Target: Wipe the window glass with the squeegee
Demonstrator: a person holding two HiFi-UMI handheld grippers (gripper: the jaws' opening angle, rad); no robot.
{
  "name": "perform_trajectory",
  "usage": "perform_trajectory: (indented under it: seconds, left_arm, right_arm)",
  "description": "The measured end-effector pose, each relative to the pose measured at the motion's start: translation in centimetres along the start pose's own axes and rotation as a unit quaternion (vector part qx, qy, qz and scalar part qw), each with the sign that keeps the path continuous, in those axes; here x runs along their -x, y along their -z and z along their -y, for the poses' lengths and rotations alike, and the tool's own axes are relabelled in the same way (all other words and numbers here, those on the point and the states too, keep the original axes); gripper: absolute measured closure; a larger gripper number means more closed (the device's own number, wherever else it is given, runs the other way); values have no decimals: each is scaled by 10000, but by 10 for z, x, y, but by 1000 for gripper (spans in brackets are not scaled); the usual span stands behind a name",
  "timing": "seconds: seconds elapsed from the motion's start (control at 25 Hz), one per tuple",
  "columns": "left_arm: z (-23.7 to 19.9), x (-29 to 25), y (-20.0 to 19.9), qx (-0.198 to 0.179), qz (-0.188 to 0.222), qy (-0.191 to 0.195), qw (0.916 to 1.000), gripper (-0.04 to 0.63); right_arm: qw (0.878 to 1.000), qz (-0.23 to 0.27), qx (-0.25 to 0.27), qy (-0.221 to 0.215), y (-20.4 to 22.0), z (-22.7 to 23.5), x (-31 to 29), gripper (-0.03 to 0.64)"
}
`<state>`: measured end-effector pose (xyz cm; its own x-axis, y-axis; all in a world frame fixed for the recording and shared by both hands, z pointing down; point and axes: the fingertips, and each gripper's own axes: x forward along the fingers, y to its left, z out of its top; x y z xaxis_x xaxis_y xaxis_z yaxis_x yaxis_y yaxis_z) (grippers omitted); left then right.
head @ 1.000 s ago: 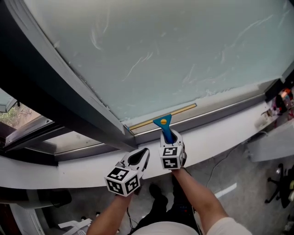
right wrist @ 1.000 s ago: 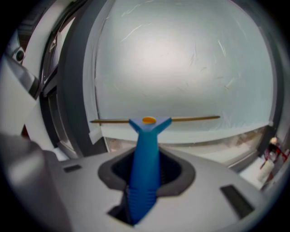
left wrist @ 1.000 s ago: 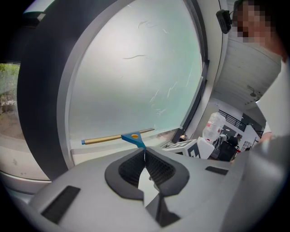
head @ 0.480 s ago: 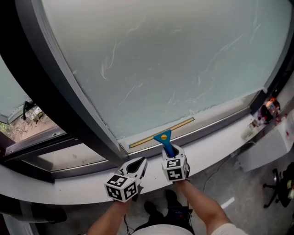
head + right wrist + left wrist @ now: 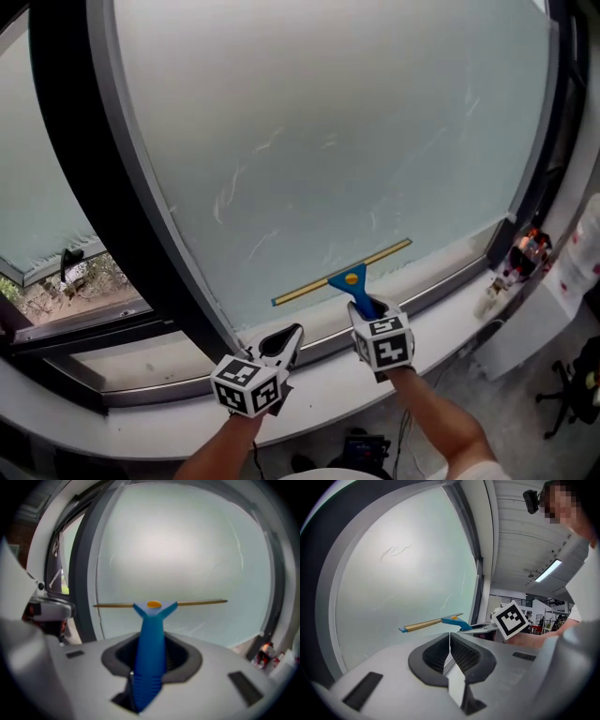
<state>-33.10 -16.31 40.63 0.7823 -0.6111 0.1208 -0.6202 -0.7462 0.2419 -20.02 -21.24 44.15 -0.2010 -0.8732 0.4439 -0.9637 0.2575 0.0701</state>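
Two tools: the right tool (image 5: 368, 311) is clenching the blue handle (image 5: 361, 295) of the squeegee (image 5: 349, 277); the left tool (image 5: 284, 339) is pinched closed on nothing, hovering over the sill (image 5: 141, 427).
Squeegee position: its blade (image 5: 305, 289) seems to be lying against the low part of the window glass (image 5: 328, 141), straight ahead of the right tool.
Long axis: the blade is running crosswise, right end slightly higher.
Nearer hand: right; the left is sitting just beside, lower-left.
Surface: the pane is looking frosted and streaked, mostly above the blade.
Room: small items (image 5: 525, 248) are crowding the sill's right end.
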Motion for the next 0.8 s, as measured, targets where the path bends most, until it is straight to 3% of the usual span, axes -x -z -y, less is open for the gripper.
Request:
perform_trajectory:
  seconds: [0.24, 0.48, 0.8]
  left_arm:
    - [27, -14, -69, -542, 405, 66, 9977, 568]
    - [60, -53, -135, -1002, 870, -38, 9912, 568]
    - [107, -115, -225, -1661, 1471, -458, 9740, 568]
  right_arm:
    - [9980, 555, -155, -256, -87, 35, 39, 485]
    - [9906, 1237, 286, -519, -187, 86, 68, 485]
    - [9762, 2000, 503, -664, -317, 163, 97, 485]
